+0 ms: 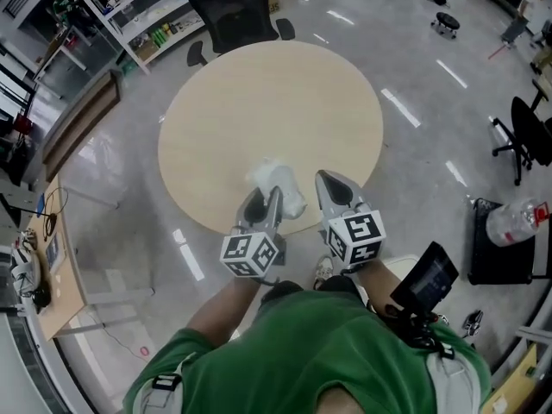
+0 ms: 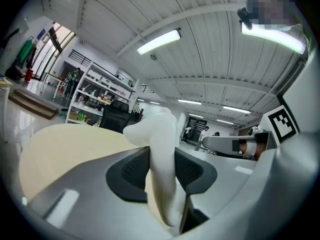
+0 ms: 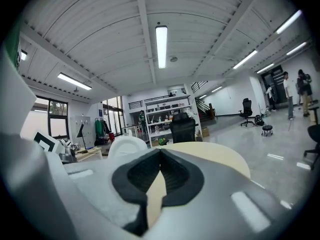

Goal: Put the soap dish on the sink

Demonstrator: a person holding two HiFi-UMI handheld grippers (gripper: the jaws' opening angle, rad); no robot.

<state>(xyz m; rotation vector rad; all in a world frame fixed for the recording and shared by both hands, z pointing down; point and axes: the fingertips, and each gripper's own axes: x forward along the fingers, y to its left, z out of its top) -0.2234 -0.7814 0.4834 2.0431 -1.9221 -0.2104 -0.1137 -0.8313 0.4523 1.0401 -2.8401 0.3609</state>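
Clamps the white soap dish (image 2: 161,139) on edge in the left gripper (image 1: 265,203), above the near rim of the round table (image 1: 259,102), long axis rising past the pads. Holds the right gripper (image 3: 159,170) closed, empty, just right. Shows no sink anywhere.

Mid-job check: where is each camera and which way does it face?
Head view: on the head, facing steeply down at table; shows green shirt, left gripper, right gripper.
Left gripper view: on left gripper, facing across table; its jaws clamp the soap dish.
Right gripper view: on right gripper, facing table and shelves; jaws shut, empty.
Shared: soap dish shows in all three.
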